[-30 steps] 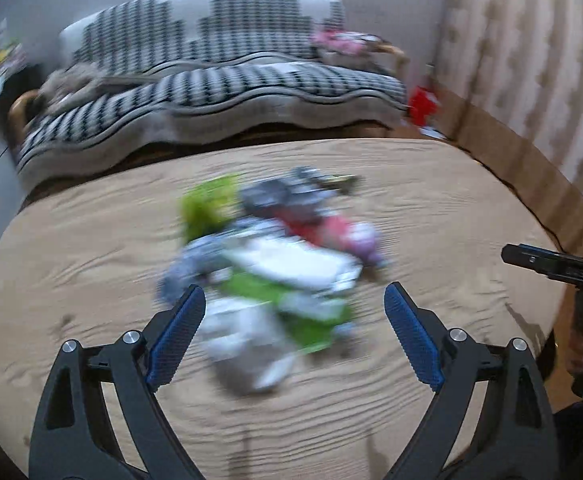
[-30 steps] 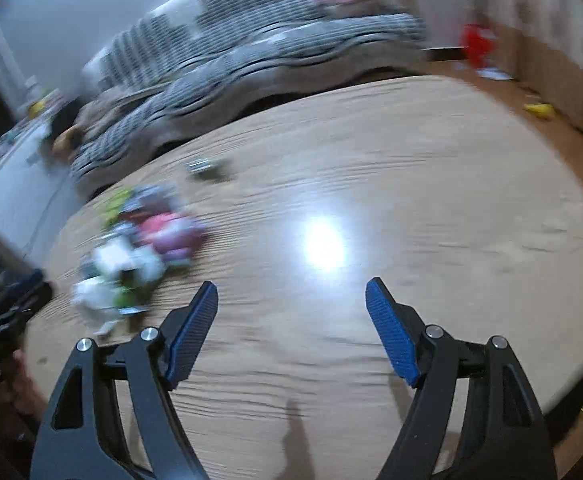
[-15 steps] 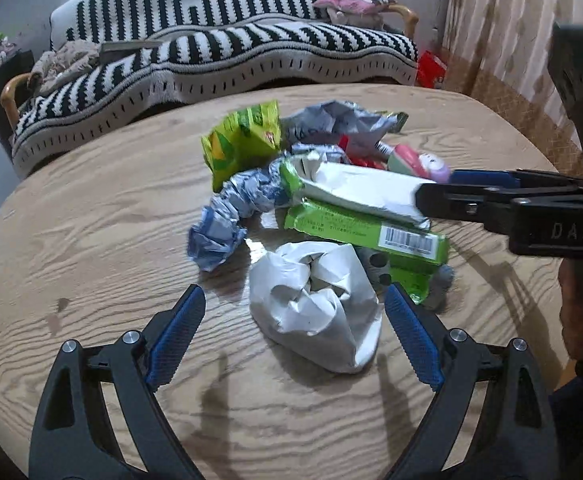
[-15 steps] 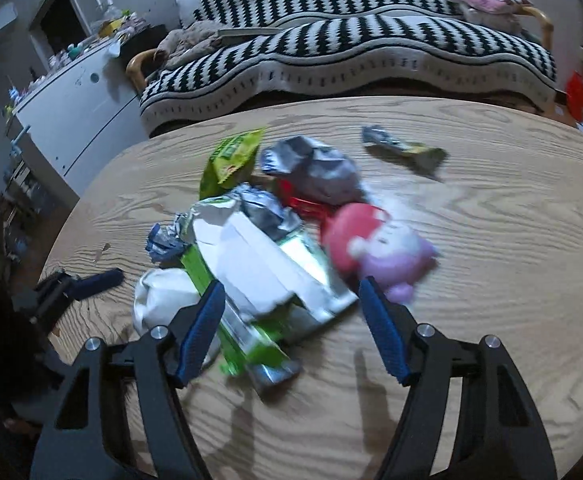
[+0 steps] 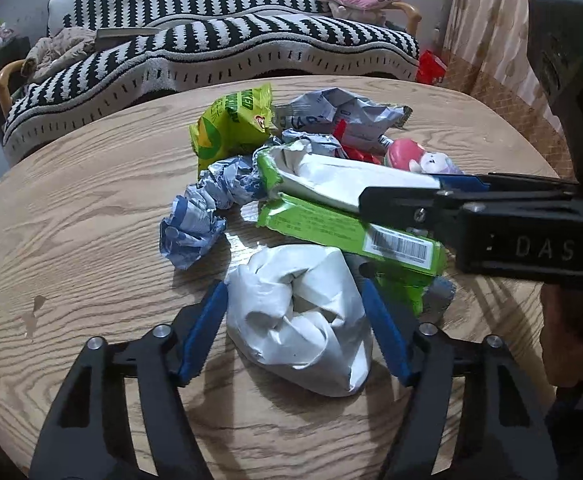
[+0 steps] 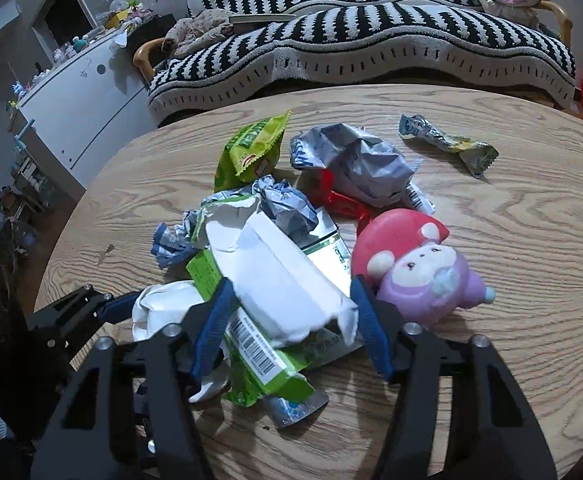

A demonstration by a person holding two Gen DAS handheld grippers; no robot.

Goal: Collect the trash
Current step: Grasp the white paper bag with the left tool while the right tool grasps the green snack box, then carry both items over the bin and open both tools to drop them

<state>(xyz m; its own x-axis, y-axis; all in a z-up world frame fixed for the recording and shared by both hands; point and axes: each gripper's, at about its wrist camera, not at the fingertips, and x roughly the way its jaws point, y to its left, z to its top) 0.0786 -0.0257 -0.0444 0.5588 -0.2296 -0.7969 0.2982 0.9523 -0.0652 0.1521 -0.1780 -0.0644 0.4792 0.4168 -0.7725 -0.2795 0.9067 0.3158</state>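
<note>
Both wrist views angled steeply down, close over the table [image 5: 71, 220], sharing the trash pile [image 6: 275, 280], sofa [image 6: 371, 40] behind

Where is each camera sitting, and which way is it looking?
Left wrist: sits on the left gripper, looking down at the white crumpled bag; a hand shows at right.
Right wrist: sits on the right gripper, looking down at the torn white wrapper; no hand is visible.
Both share: the table, green barcode packet, pink plush toy and striped sofa.
</note>
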